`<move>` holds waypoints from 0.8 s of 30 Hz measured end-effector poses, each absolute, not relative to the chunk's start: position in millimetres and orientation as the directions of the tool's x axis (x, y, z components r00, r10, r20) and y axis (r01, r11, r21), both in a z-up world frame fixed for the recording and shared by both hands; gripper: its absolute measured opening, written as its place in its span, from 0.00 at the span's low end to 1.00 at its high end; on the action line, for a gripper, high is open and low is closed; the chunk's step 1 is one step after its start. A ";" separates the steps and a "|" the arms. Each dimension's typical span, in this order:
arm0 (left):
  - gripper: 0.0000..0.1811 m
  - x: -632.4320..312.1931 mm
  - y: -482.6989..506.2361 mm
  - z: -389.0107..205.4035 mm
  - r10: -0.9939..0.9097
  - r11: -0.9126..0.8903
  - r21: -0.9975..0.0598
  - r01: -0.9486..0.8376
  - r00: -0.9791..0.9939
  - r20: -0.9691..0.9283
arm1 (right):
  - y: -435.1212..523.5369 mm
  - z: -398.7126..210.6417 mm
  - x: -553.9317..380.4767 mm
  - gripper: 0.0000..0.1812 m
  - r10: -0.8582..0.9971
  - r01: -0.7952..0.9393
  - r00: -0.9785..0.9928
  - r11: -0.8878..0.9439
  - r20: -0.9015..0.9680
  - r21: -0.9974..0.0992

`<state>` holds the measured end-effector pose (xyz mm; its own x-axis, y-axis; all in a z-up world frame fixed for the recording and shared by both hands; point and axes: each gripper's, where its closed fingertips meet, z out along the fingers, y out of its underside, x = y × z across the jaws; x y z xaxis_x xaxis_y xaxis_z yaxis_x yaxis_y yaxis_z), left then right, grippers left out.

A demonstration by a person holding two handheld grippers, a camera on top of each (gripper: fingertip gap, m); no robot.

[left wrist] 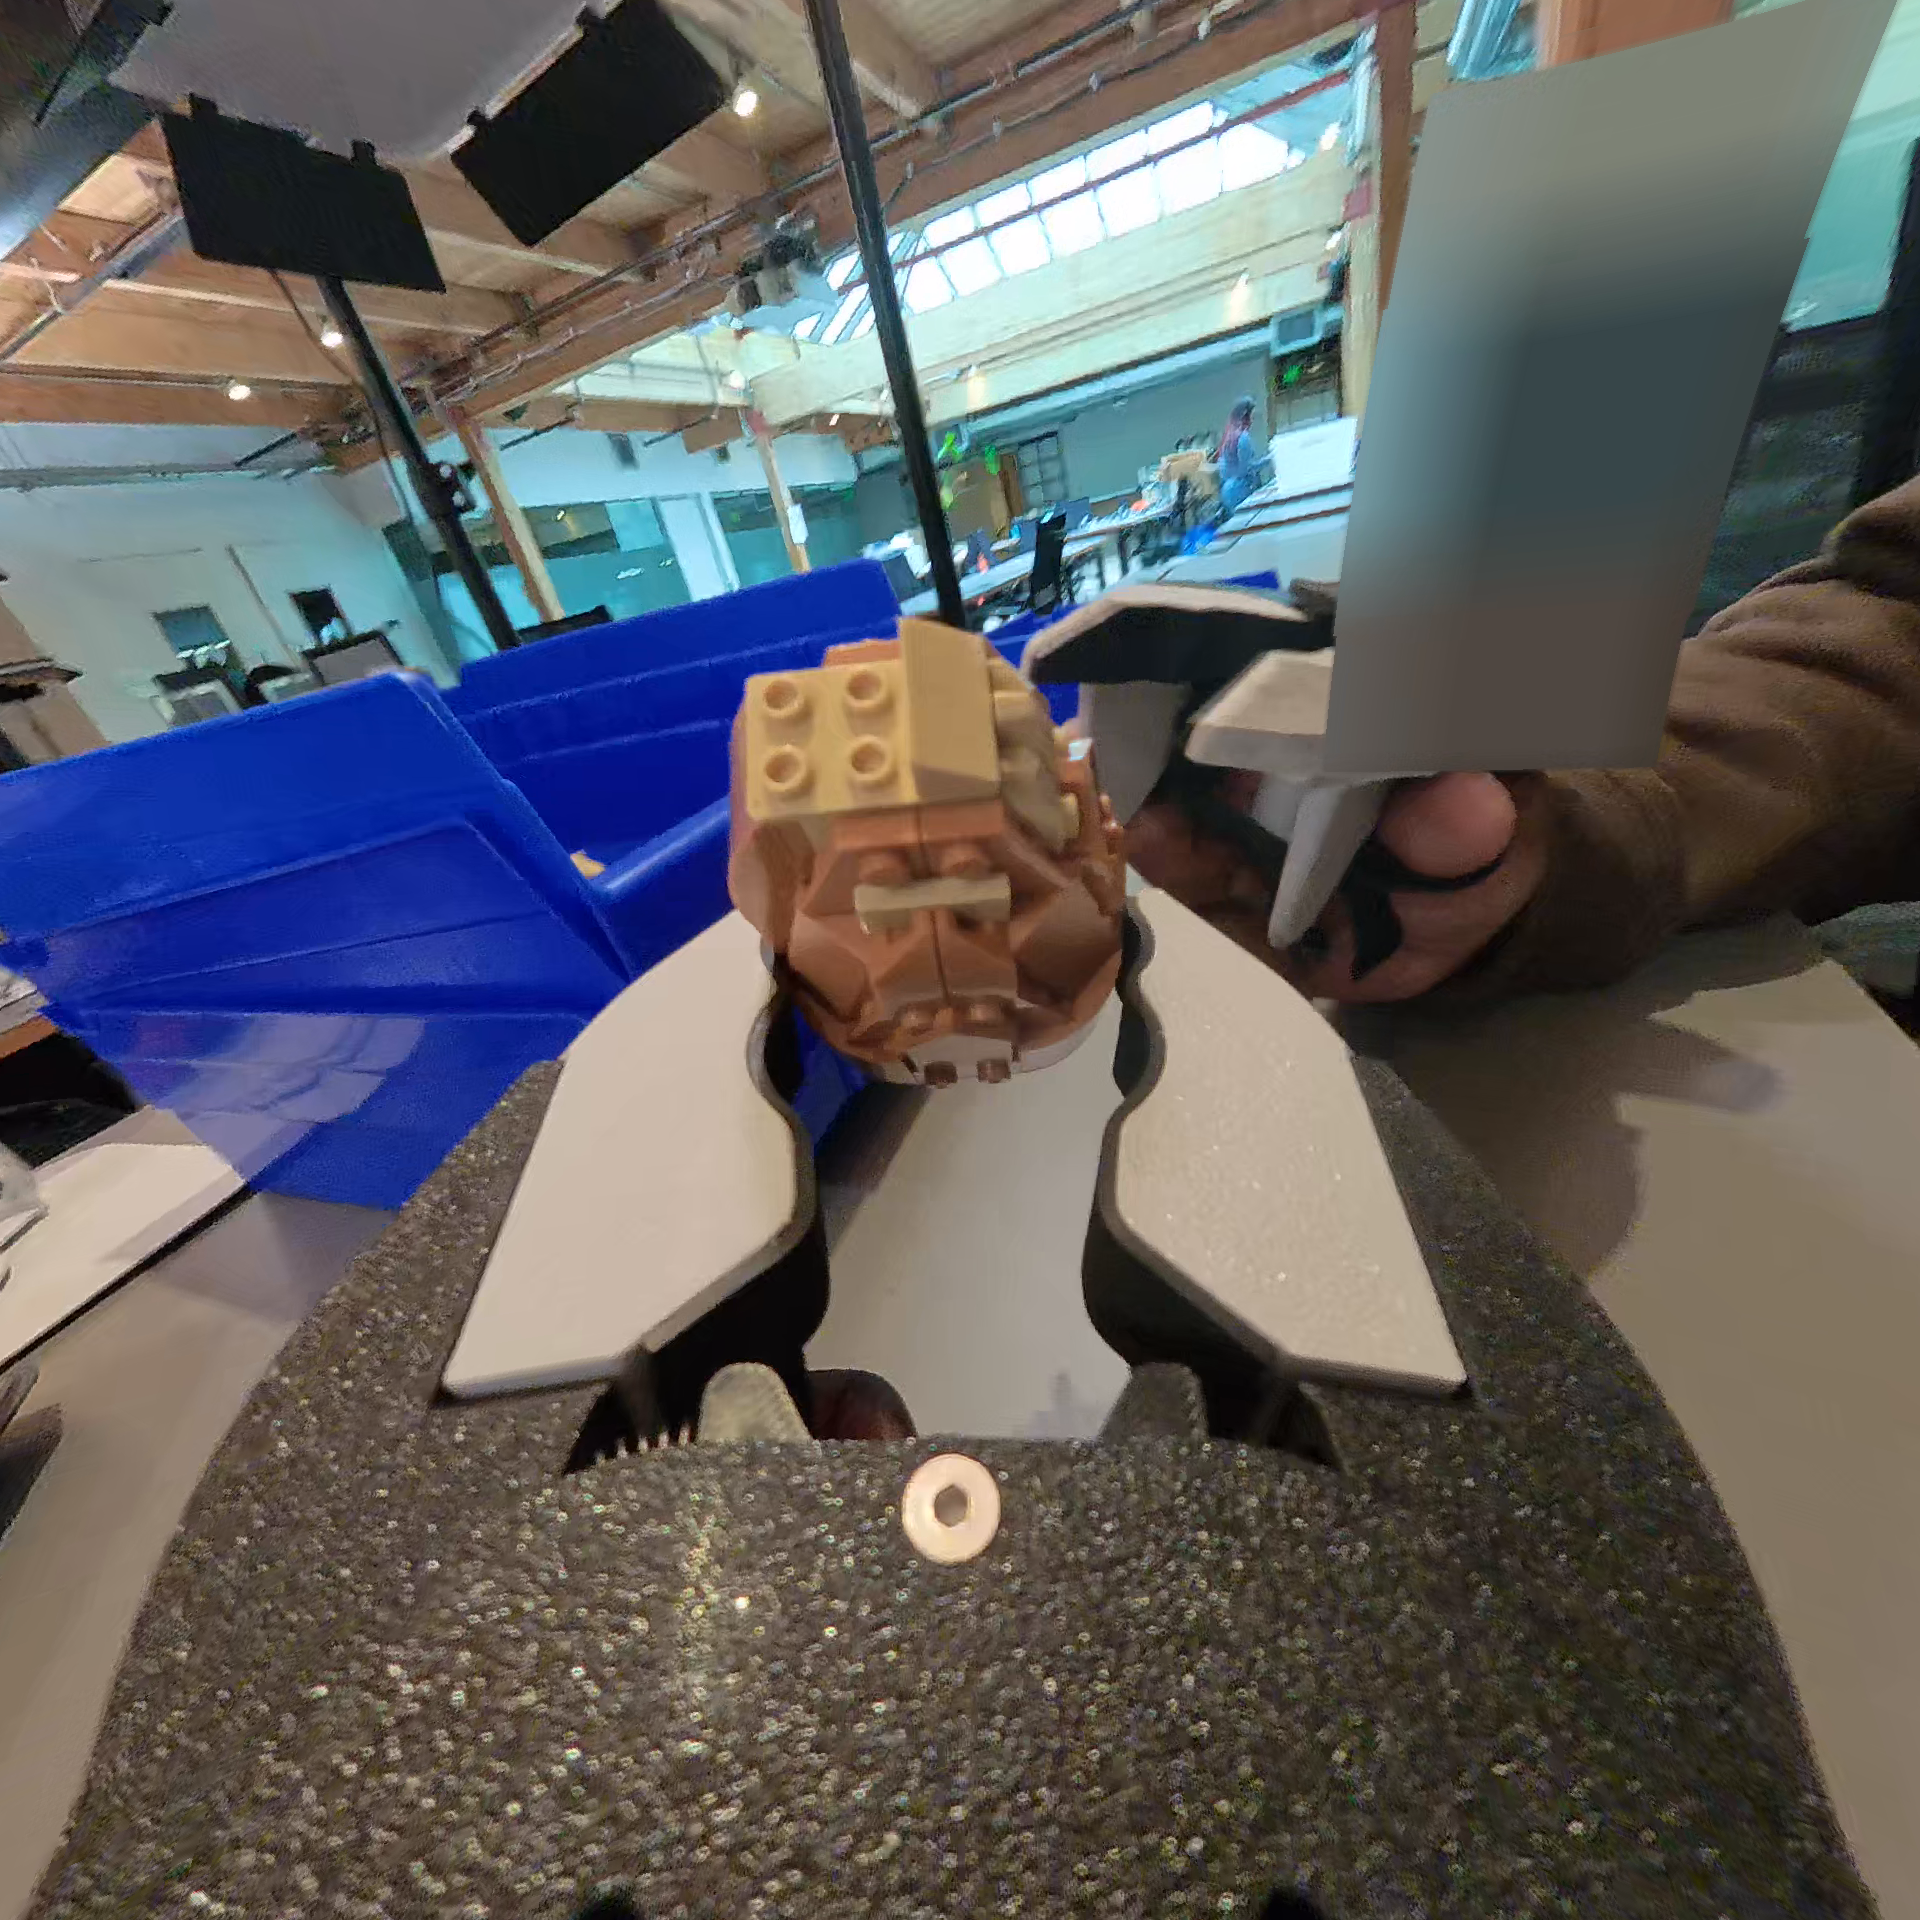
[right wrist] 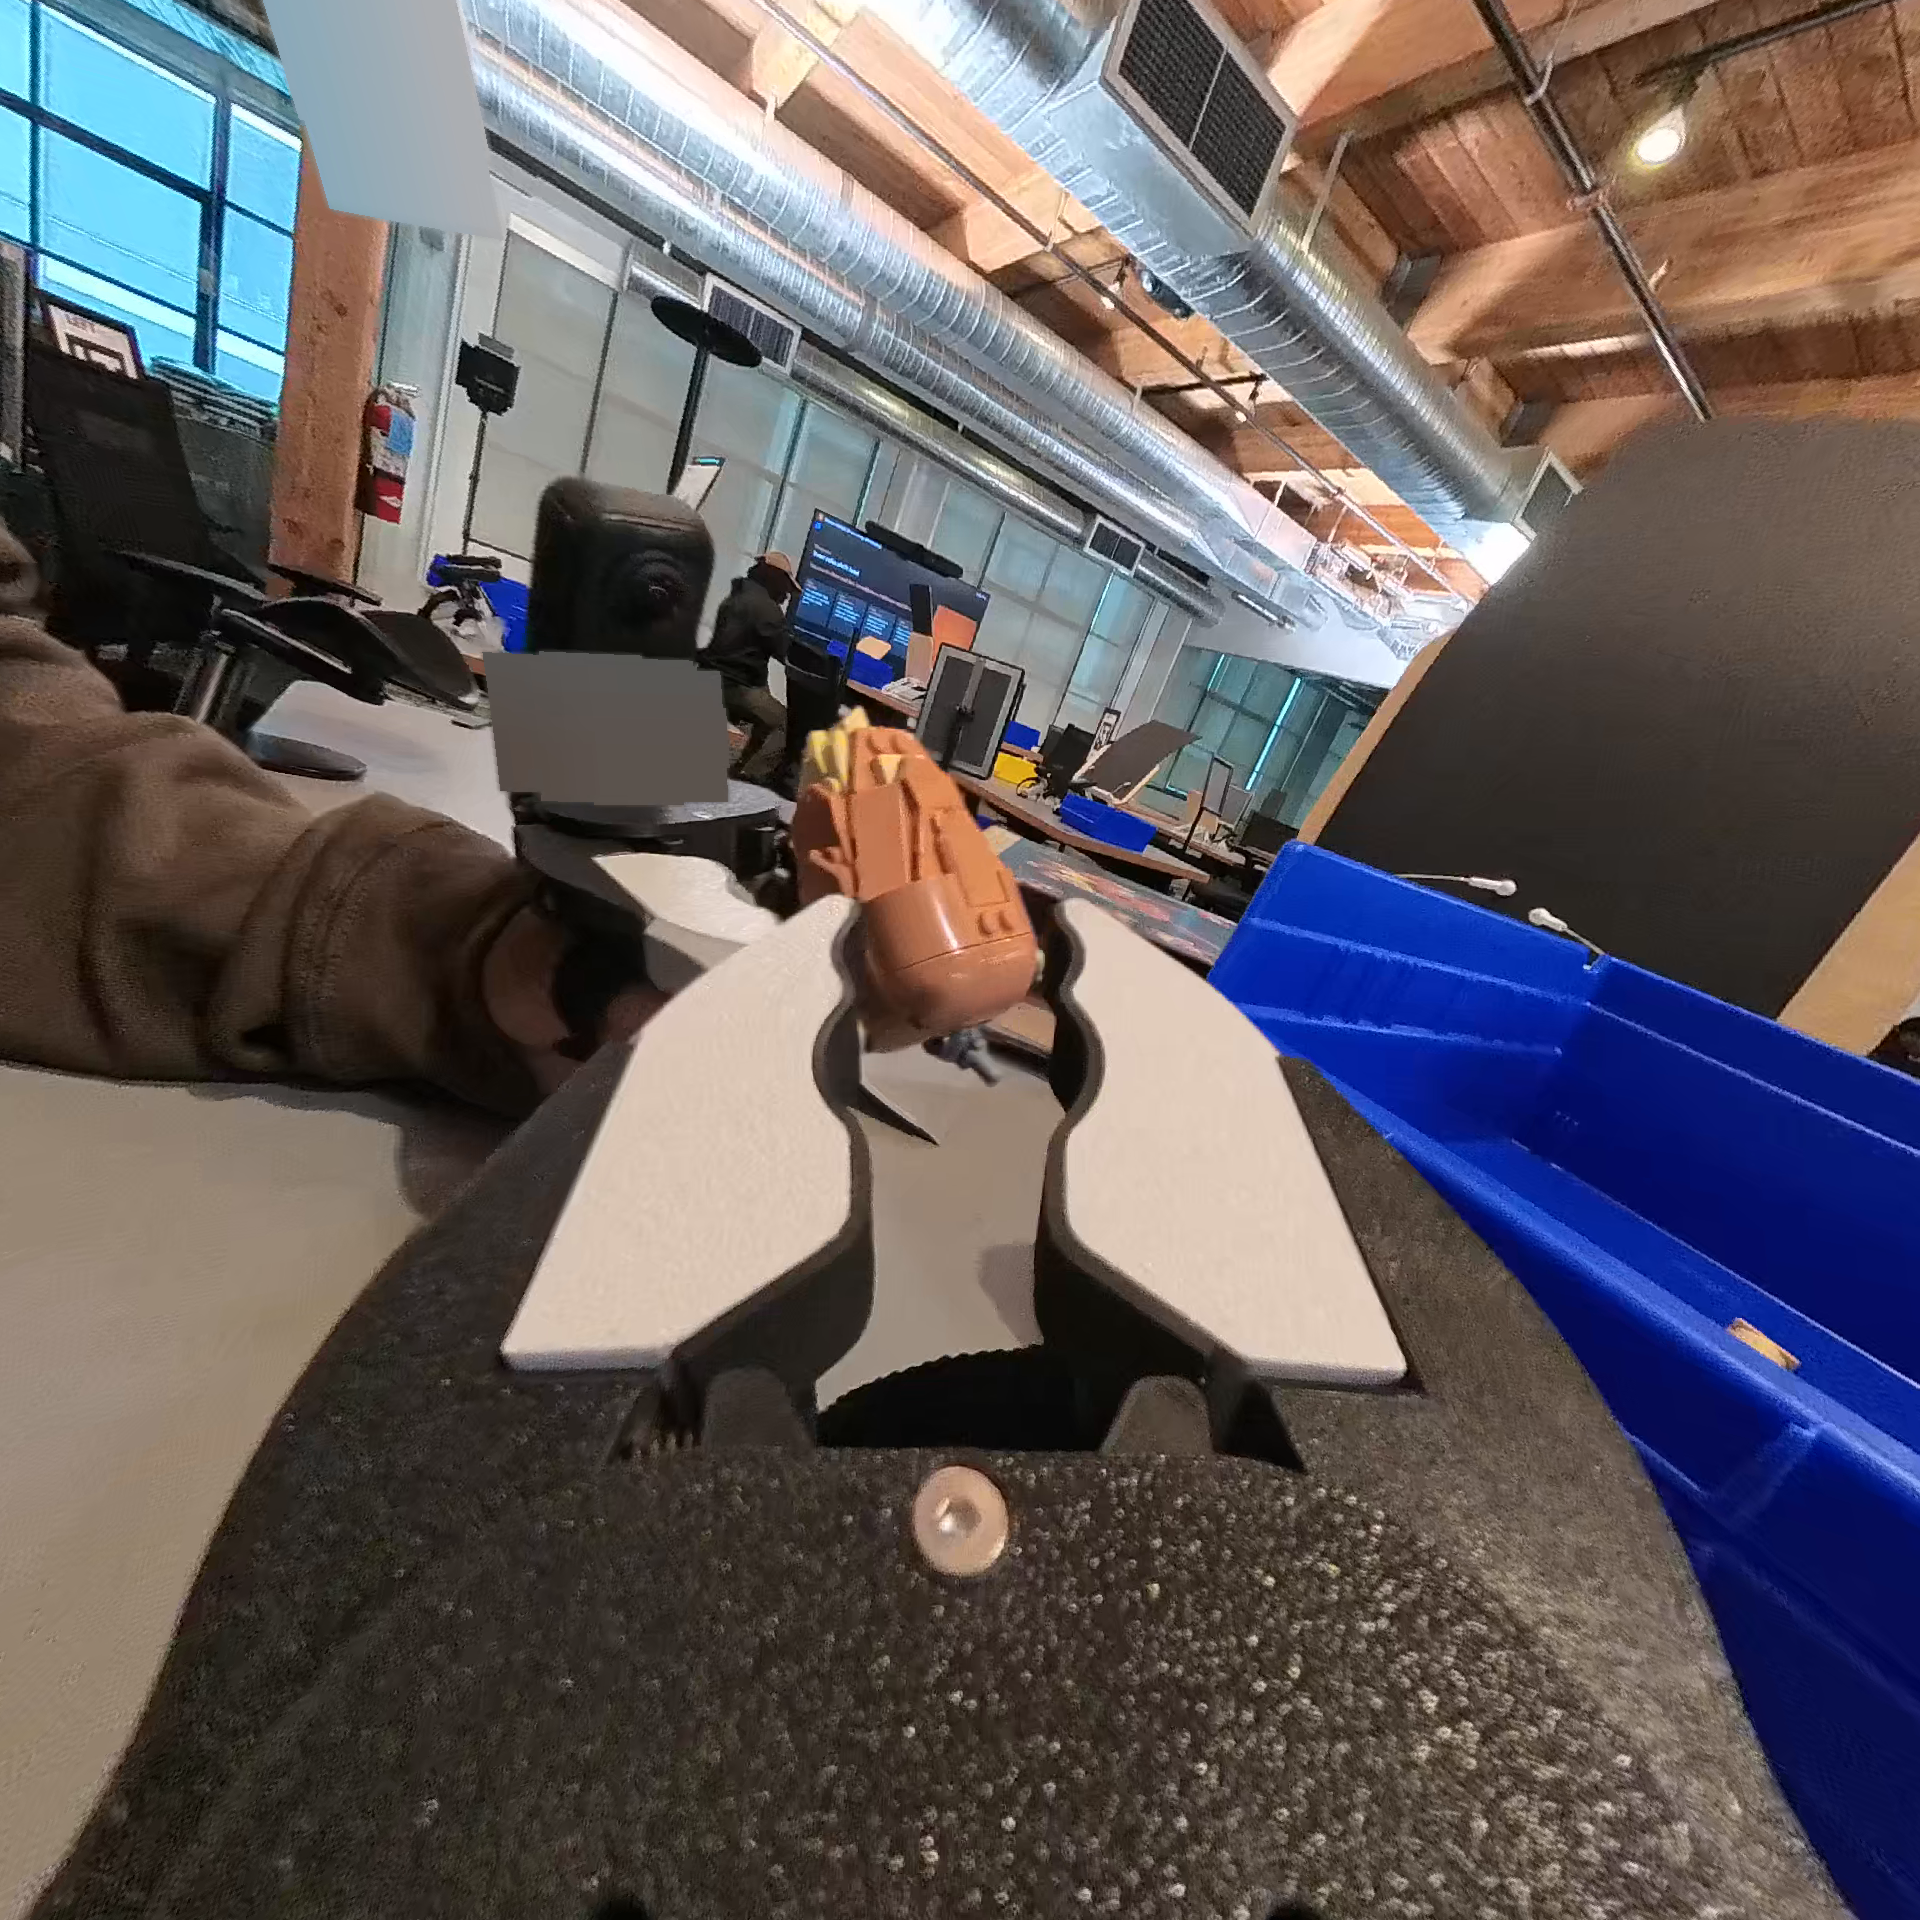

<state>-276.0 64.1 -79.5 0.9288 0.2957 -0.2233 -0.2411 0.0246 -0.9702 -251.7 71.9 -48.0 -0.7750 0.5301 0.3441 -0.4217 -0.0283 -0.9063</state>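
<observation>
Grey surface point(left wrist: 1662, 1195) in an open workshop, blue bins point(left wrist: 312, 883) alongside
The left gripper point(left wrist: 945, 966) jaws pinch a brown brick figure point(left wrist: 925, 862); the right gripper point(right wrist: 951, 935) jaws flank it, grip unclear

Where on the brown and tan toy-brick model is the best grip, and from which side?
On the brown and tan toy-brick model, probably the smooth rounded brown lower end, approached from the base end with the fingers closing across its width. The tan top is studded and one side is jagged, so pads would seat poorly there. The left gripper flanks the lower end this way.
</observation>
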 end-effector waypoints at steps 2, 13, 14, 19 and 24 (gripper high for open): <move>0.33 -272.1 60.4 -86.4 0.337 -0.053 -0.972 -0.227 0.913 -0.231 | 73.9 -46.3 -249.3 0.18 0.536 -0.419 -0.774 -0.036 0.336 -0.907; 0.33 -224.7 41.2 -159.3 0.352 -0.441 -0.891 0.106 0.934 -0.063 | 58.4 -77.3 -227.8 0.16 0.464 -0.152 -0.878 -0.046 0.113 -0.987; 0.33 -221.5 39.8 -165.7 0.343 -0.471 -0.871 0.143 0.939 -0.031 | 55.6 -82.0 -227.1 0.16 0.447 -0.119 -0.890 -0.037 0.090 -0.992; 0.33 -220.5 31.8 -181.8 0.311 -0.539 -0.803 0.253 0.946 0.089 | 55.9 -87.2 -236.8 0.16 0.436 -0.007 -0.900 -0.049 -0.015 -0.999; 0.33 -226.4 22.4 -194.6 0.303 -0.628 -0.750 0.206 0.953 0.008 | 62.1 -92.8 -251.0 0.15 0.502 0.091 -0.858 -0.061 -0.110 -0.994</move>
<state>-226.4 22.4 -194.6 0.9529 0.3032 0.0075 0.2058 -0.6282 -0.7503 -251.0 62.1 -92.8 -0.8578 0.5021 -0.1095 0.0914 -0.0606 -0.9940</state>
